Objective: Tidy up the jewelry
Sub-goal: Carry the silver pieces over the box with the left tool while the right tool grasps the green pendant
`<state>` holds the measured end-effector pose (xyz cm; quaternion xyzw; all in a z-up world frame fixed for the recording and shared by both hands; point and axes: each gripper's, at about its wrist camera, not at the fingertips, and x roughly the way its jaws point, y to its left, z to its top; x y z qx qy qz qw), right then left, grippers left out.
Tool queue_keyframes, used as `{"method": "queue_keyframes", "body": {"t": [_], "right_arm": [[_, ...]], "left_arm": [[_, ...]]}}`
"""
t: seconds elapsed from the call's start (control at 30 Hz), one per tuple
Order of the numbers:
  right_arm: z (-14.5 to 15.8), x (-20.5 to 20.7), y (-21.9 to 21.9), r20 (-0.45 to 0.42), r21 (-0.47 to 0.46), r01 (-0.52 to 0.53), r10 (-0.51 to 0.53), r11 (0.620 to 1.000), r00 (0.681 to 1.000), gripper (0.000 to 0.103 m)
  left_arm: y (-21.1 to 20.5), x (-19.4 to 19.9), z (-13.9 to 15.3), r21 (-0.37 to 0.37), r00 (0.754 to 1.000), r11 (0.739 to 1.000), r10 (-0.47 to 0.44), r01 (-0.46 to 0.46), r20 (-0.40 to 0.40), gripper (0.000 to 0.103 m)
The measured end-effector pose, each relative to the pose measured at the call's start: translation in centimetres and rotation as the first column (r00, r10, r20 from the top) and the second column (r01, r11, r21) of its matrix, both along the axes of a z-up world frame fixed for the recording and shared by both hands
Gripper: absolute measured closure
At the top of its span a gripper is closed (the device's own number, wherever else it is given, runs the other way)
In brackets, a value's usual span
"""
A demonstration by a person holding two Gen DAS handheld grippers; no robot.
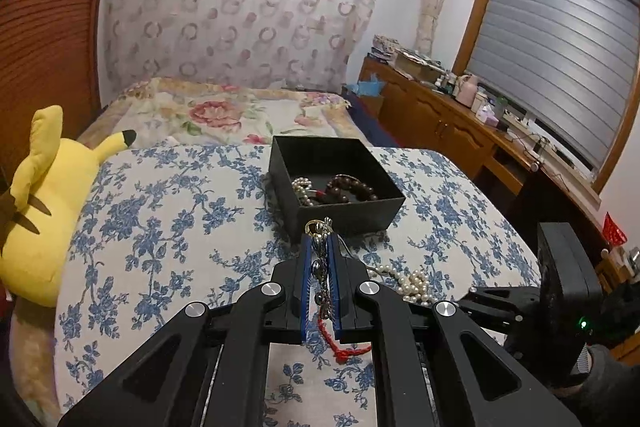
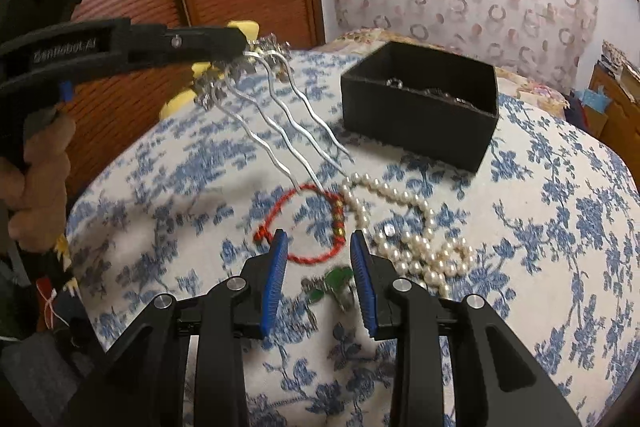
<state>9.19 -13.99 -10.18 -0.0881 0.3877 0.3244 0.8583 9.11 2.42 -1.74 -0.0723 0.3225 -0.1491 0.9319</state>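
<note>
**Comb held in my left gripper, box ahead and beyond it**

My left gripper (image 1: 320, 251) is clamped tight on the ornate head of a silver hair comb (image 2: 280, 115). The right wrist view shows the comb lifted clear of the cloth, its four wavy prongs slanting down and toward me, their tips hanging just above the red cord bracelet (image 2: 316, 227) and the near end of the pearl necklace (image 2: 416, 239). So the comb's long axis runs from my left gripper down toward my right one, not toward the box.

The black box (image 1: 340, 183) stands ahead of my left gripper, slightly to the right, with a dark bead bracelet (image 1: 352, 187) and some pearls already inside. I judge the carry to be short and forward, but the prongs trail behind and must clear the near wall.

My right gripper (image 2: 320, 267) stands spread and empty, low over a small green piece (image 2: 332, 283), with the red bracelet just beyond its tips.
</note>
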Motion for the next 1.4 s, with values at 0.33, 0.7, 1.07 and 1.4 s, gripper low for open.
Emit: {"method": "queue_keyframes", "body": {"t": [0.33, 0.7, 1.07, 1.4], "right_arm": [[-1.4, -0.8, 0.4, 0.002, -0.107, -0.020, 0.020, 0.994, 1.000, 0.076], [0.9, -0.9, -1.0, 0.049, -0.044, -0.028, 0.030, 0.999, 0.998, 0.079], [6.3, 3.9, -2.7, 0.156, 0.000, -0.001, 0.001, 1.000, 0.988, 0.079], [7.9, 11.0, -2.8, 0.177, 0.029, 0.005, -0.010, 1.000, 0.984, 0.079]], "left_arm": [[0.3, 0.0, -0.6, -0.004, 1.000, 1.000, 0.004, -0.004, -0.010, 0.096], [0.5, 0.8, -0.3, -0.019, 1.000, 1.000, 0.010, -0.010, -0.001, 0.096], [-0.2, 5.0, 1.6, -0.018, 0.999, 1.000, 0.009, -0.008, 0.044, 0.096], [-1.6, 10.3, 1.8, 0.023, 0.999, 1.000, 0.007, -0.008, 0.038, 0.096]]}}
